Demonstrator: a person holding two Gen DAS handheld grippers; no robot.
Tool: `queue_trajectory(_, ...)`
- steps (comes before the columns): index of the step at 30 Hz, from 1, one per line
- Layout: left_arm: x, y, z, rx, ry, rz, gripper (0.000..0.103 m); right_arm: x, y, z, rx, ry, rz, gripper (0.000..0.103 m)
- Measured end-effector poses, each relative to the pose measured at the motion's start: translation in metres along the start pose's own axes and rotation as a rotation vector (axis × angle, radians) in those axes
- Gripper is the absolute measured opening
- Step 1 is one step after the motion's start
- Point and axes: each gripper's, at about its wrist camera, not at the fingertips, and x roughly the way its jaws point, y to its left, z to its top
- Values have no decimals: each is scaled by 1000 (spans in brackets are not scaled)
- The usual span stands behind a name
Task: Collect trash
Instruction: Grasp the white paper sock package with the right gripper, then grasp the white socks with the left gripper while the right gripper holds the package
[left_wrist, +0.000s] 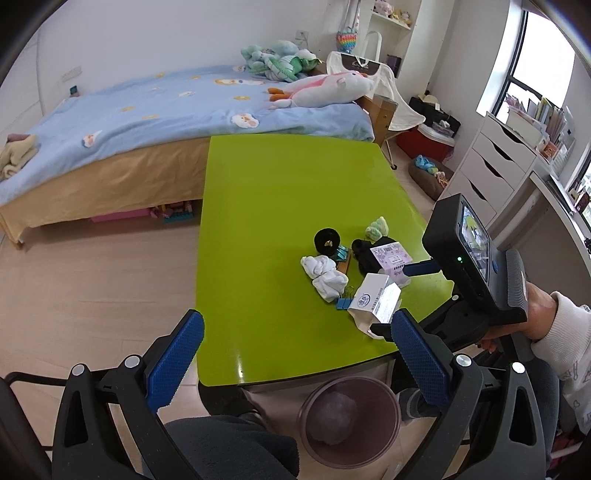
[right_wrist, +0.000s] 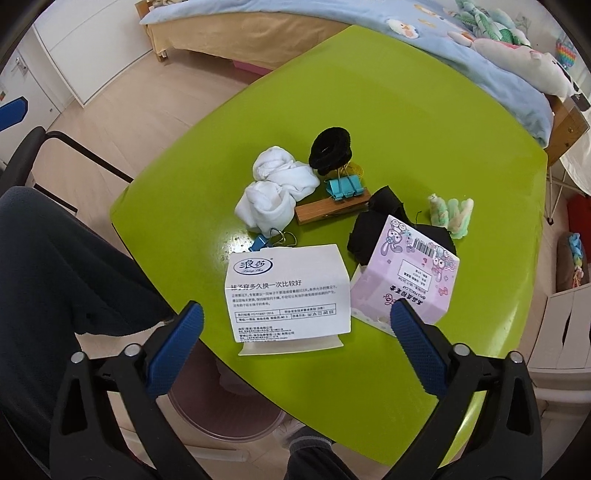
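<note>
While your left gripper (left_wrist: 295, 363) hung spread wide, gripping nothing, over table's (left_wrist: 280, 192) near edge, bin (left_wrist: 349, 419) sat below on floor. White package (right_wrist: 288, 293) lay flat between your right gripper's (right_wrist: 295, 345) parted, unclenched jaws, pads not touching. Pink box (right_wrist: 406, 280) just right, against right finger (right_wrist: 417, 347).

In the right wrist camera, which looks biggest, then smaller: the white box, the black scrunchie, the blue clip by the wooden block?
1. White box, though it sits nearest the camera, which makes it look bigger.
2. Black scrunchie.
3. Blue clip, clearly the smallest.
</note>
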Motion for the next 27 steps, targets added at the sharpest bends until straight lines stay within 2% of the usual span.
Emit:
queue_trajectory(5,2,0,0,-5,6,-5,97,3,-2,1,5,5,2,65)
queue_trajectory(12,5,-2,2,-4,7,-8,97,-14,-7,-4,58,-65,6,65)
queue_trajectory(17,12,-7,9,11,10,-19,97,-34,-16,-15,140,-135,20,65)
queue_trajectory(27,49,-18,37,22,67,-33,97,-73,-37,-33,275,-226,13,65)
